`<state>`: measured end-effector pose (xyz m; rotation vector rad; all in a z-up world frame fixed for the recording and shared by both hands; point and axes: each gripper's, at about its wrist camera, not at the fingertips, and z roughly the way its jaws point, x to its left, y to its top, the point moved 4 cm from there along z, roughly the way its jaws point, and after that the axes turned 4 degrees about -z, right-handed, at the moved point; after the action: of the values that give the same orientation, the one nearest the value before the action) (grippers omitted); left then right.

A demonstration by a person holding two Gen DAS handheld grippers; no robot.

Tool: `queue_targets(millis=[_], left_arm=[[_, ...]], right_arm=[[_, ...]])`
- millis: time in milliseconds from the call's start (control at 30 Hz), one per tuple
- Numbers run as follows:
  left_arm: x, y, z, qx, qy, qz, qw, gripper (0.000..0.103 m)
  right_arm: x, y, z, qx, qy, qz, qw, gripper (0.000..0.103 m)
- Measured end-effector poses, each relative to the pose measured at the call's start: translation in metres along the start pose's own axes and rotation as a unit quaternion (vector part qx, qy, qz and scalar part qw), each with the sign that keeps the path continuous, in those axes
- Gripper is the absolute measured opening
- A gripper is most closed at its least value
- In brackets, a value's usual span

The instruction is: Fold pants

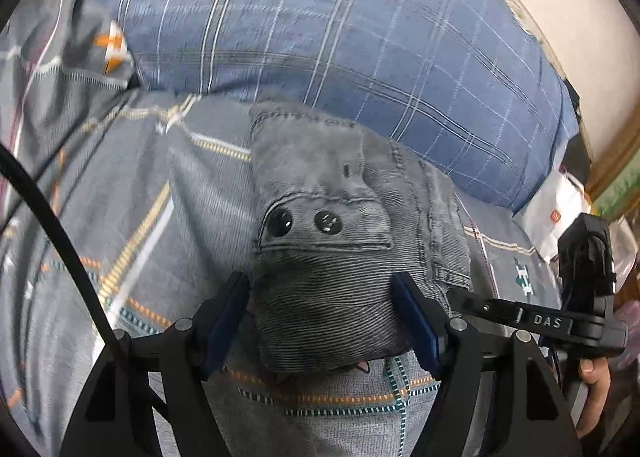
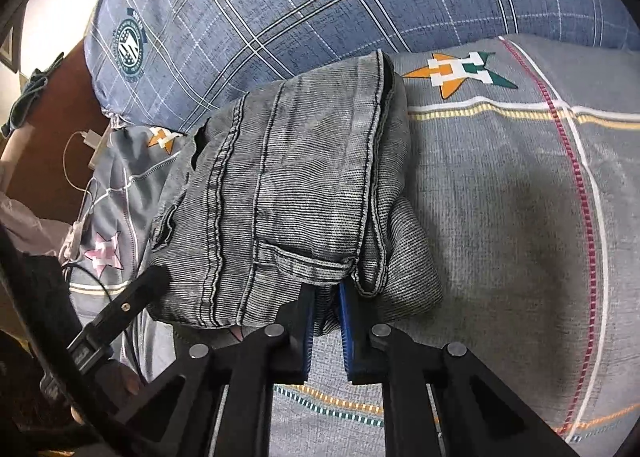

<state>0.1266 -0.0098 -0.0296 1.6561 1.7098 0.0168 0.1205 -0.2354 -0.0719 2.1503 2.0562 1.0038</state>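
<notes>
The grey washed-denim pants (image 2: 288,193) lie as a compact, several-layered bundle on the grey patterned bedsheet (image 2: 500,197), just ahead of both pairs of fingers, so the folding appears largely complete. The right gripper (image 2: 326,321) is clenched on the bundle's near edge, while the left gripper (image 1: 322,321) stands spread, straddling the near end without pressing. Beyond lies a blue plaid pillow (image 1: 320,17); only releasing and tidying seem left.

Left gripper (image 1: 322,321): jaws wide apart, pointing steeply downward. Right gripper (image 2: 325,317): jaws nearly closed, blue pads (image 2: 347,331) pinching fabric, pointing steeply downward.
</notes>
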Motion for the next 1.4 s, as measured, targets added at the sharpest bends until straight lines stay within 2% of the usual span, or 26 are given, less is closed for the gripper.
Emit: queue_targets(millis=[167, 267, 300, 333, 400, 433, 600, 700, 800, 933, 1033, 1133, 1233, 1400], left_arm=[[0.001, 0.002, -0.004, -0.007, -0.005, -0.008, 0.9999, 0.075], [0.004, 0.004, -0.008, -0.019, -0.003, -0.011, 0.9998, 0.075], [0.006, 0.004, -0.009, -0.021, -0.007, -0.017, 0.9996, 0.075], [0.008, 0.005, -0.009, -0.021, -0.007, -0.02, 0.9996, 0.075], [0.01, 0.004, -0.009, -0.021, -0.009, -0.028, 0.9994, 0.075], [0.011, 0.004, -0.008, -0.02, -0.009, -0.028, 0.9994, 0.075], [0.01, 0.006, -0.005, -0.023, -0.004, -0.028, 0.9993, 0.075], [0.017, 0.01, -0.004, -0.025, -0.01, -0.05, 0.9984, 0.075], [0.025, 0.014, -0.008, -0.038, -0.004, -0.071, 0.9967, 0.075], [0.032, 0.015, -0.009, -0.043, -0.011, -0.089, 0.995, 0.075], [0.034, 0.018, -0.019, -0.068, -0.021, -0.098, 0.9927, 0.075], [0.033, 0.016, -0.011, -0.051, -0.019, -0.096, 0.9939, 0.075], [0.03, 0.011, 0.003, -0.016, -0.017, -0.093, 0.9954, 0.075], [0.03, 0.011, 0.004, -0.013, -0.014, -0.092, 0.9956, 0.075]], right_arm=[[0.002, 0.001, -0.001, -0.004, 0.012, 0.003, 1.0, 0.018], [0.004, 0.007, -0.017, -0.021, 0.045, 0.006, 0.999, 0.023], [0.005, 0.009, -0.023, -0.029, 0.051, 0.006, 0.998, 0.032], [0.004, 0.012, -0.03, -0.04, 0.053, 0.007, 0.998, 0.048], [0.003, 0.015, -0.041, -0.059, 0.053, 0.004, 0.997, 0.066], [0.002, 0.017, -0.045, -0.065, 0.051, 0.003, 0.997, 0.067], [-0.016, 0.022, -0.051, -0.078, 0.046, 0.027, 0.996, 0.07], [-0.032, 0.022, -0.04, -0.064, 0.038, 0.052, 0.996, 0.07], [-0.041, 0.021, -0.027, -0.047, 0.054, 0.075, 0.995, 0.07], [-0.038, 0.017, -0.009, -0.018, 0.073, 0.08, 0.994, 0.071], [-0.036, 0.016, -0.003, -0.015, 0.058, 0.068, 0.996, 0.072], [-0.037, 0.015, -0.003, -0.015, 0.06, 0.071, 0.996, 0.072], [-0.04, 0.015, -0.002, -0.013, 0.056, 0.075, 0.996, 0.072], [-0.047, 0.015, -0.002, -0.013, 0.057, 0.087, 0.994, 0.072]])
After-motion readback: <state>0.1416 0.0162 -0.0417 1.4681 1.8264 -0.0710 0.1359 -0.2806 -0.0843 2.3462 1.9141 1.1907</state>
